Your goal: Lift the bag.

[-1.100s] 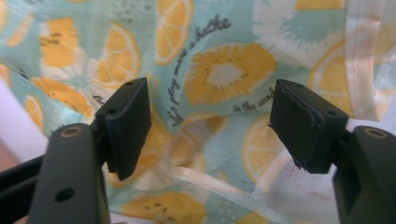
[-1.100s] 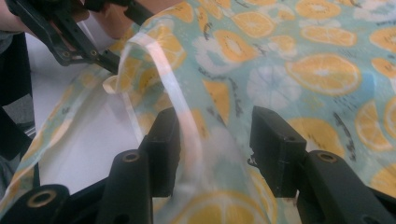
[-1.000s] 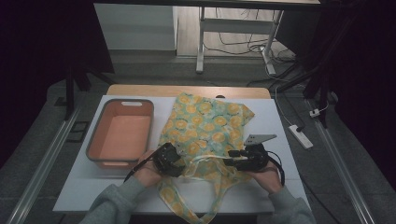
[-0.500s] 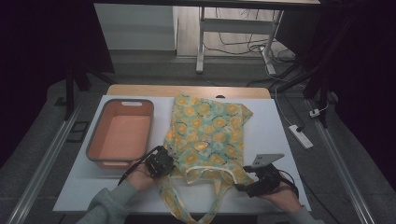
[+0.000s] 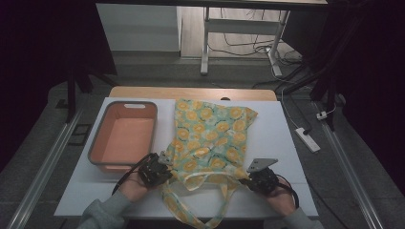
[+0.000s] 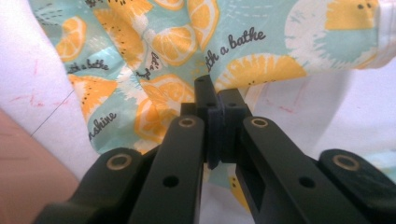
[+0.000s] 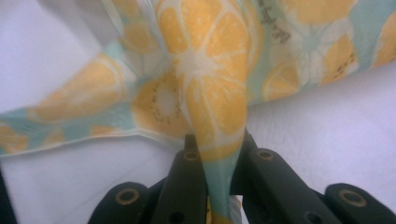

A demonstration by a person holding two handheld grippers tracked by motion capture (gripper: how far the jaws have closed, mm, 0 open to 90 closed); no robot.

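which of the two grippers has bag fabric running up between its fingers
The right gripper: a fold of the orange-print bag runs up between its fingers. The left gripper has its fingers shut tip to tip, the print lying beyond them.

Open white table (image 5: 286, 143) right of the orange-print cloth bag (image 5: 210, 138), with bare passage along the far edge. Left side blocked by a salmon tub (image 5: 123, 136) just beside the bag. Narrow strip between them. Loose bag straps (image 5: 191, 210) trailing over the near edge.
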